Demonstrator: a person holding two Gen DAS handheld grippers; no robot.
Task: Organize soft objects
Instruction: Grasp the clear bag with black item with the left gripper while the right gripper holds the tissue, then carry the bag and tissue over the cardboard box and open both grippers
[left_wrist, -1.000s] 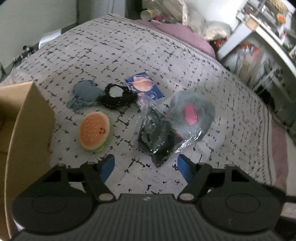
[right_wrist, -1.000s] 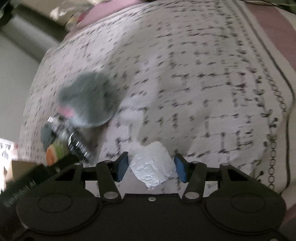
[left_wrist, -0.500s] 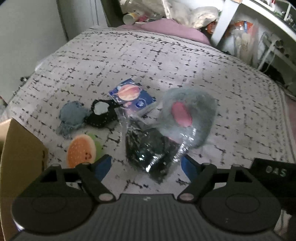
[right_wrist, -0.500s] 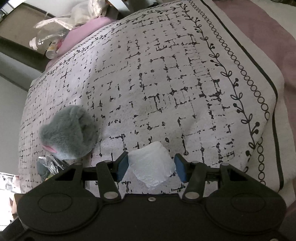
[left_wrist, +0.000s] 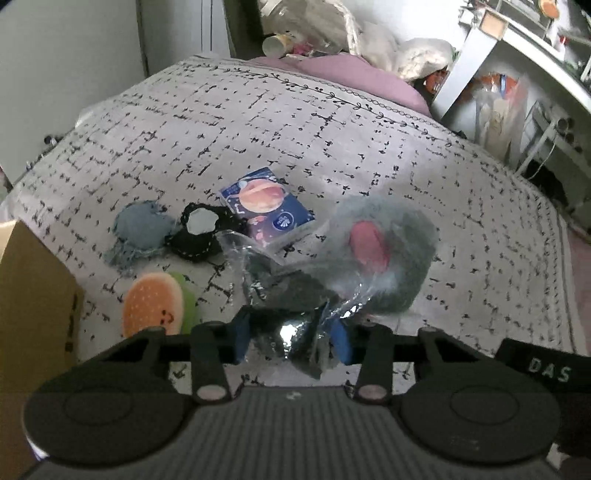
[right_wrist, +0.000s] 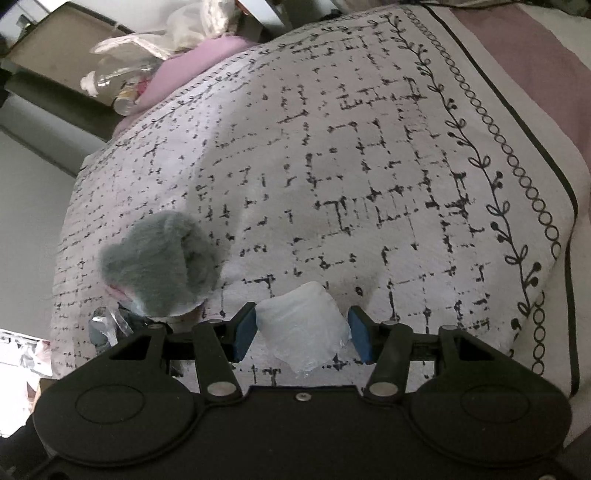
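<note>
In the left wrist view my left gripper (left_wrist: 291, 338) is closed around the near end of a clear plastic bag holding dark fabric (left_wrist: 291, 291). A grey furry plush with a pink patch (left_wrist: 384, 254) lies just beyond it. A burger-shaped plush (left_wrist: 153, 308), a blue-grey tasselled piece (left_wrist: 142, 230), a black crocheted pouch (left_wrist: 197, 236) and a blue planet packet (left_wrist: 266, 208) lie on the patterned bedspread (left_wrist: 258, 129). In the right wrist view my right gripper (right_wrist: 301, 334) holds a crumpled white plastic piece (right_wrist: 303, 330) between its blue pads; the grey plush (right_wrist: 159, 264) lies to its left.
A cardboard box (left_wrist: 33, 314) stands at the left edge in the left wrist view. Pink pillows and clutter (left_wrist: 332, 44) lie at the head of the bed, and a white shelf unit (left_wrist: 517, 92) stands on the right. The bedspread's bordered edge (right_wrist: 517, 177) drops off on the right.
My left gripper moved forward over the clear bag and its jaws narrowed onto the bag's near end. My right gripper kept the white plastic piece and drifted slightly; the blur cleared.
</note>
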